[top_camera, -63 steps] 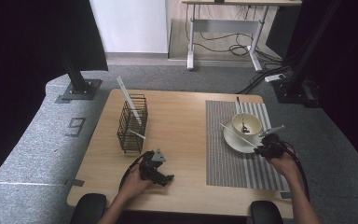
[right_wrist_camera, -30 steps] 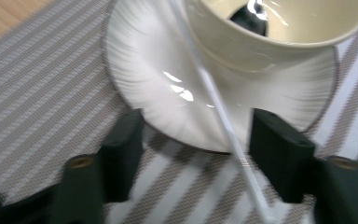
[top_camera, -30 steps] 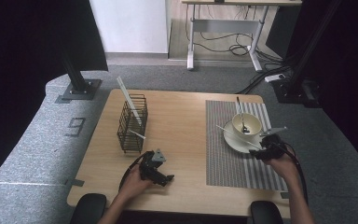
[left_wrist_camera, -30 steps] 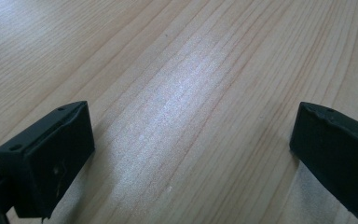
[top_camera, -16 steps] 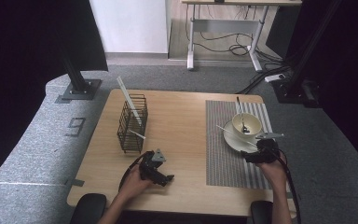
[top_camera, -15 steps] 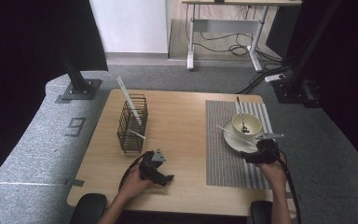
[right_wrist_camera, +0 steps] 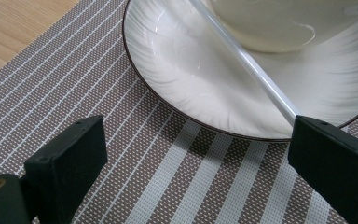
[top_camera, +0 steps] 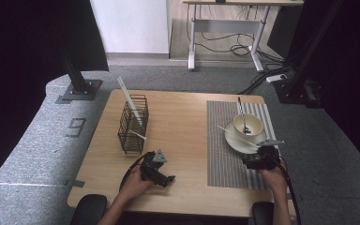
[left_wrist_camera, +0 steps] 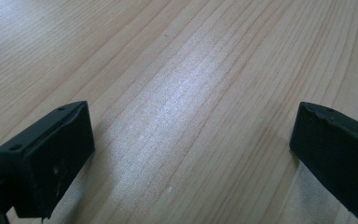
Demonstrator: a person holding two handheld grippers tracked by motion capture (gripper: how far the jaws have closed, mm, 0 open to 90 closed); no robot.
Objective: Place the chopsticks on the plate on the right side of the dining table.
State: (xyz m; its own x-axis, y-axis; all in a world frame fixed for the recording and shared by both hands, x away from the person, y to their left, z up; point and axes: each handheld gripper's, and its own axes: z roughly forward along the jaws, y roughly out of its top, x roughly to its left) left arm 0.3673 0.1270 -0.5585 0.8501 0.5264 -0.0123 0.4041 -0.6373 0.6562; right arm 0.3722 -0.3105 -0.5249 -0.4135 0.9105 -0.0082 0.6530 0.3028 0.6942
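White straw (right_wrist_camera: 256,77) lies on one saucer (right_wrist_camera: 177,79); both grippers' jaws gape wide, holding nothing.

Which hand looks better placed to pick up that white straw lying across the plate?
The right, probably. The right gripper sits open on the striped mat beside the plate, the straw ending at one jaw. The left gripper rests open on bare table, far from it.

The left gripper (top_camera: 161,174) is resting low with jaws spread wide; the right gripper (top_camera: 255,161), jaws just opened, is gaping empty
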